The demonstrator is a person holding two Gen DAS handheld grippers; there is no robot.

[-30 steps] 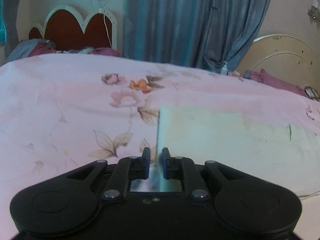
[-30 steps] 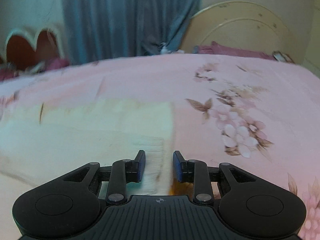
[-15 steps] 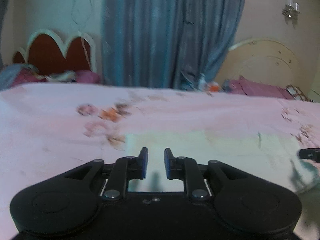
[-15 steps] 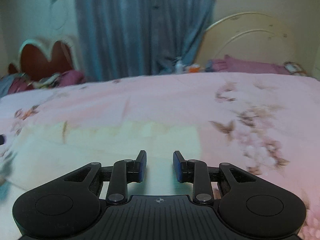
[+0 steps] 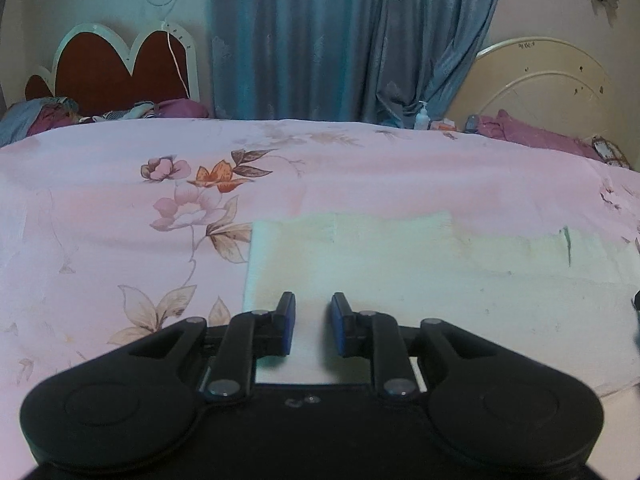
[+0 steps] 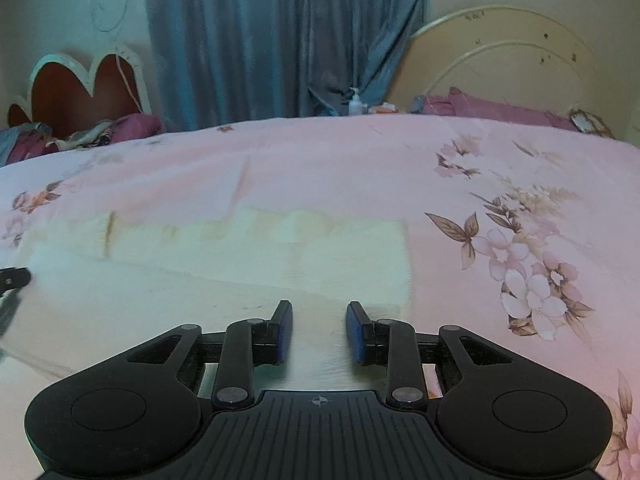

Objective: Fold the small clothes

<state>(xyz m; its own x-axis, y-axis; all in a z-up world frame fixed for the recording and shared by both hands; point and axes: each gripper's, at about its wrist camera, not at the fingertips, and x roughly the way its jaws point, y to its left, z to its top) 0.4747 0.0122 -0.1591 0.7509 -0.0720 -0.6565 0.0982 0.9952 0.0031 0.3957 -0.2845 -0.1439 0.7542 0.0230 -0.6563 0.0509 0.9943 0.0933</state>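
A pale cream cloth (image 5: 400,272) lies flat in a folded rectangle on the pink flowered bedsheet (image 5: 120,208). My left gripper (image 5: 313,320) hovers over the cloth's left end, jaws a little apart, with nothing pinched between them. In the right wrist view the same cloth (image 6: 240,272) stretches to the left. My right gripper (image 6: 319,328) stands open over its right end, near the corner, gripping nothing. A dark tip of the left gripper (image 6: 12,278) shows at the left edge.
Blue curtains (image 5: 340,40) hang behind the bed. A red and white headboard (image 5: 112,68) with piled clothes (image 5: 44,116) is far left. A cream headboard (image 5: 548,84), purple bedding (image 5: 532,134) and a small bottle (image 5: 421,114) are far right.
My left gripper's jaws have parted and let go of the cloth's left edge, and it now sits further over the cloth. The right gripper has shifted a little; its gap is unchanged.
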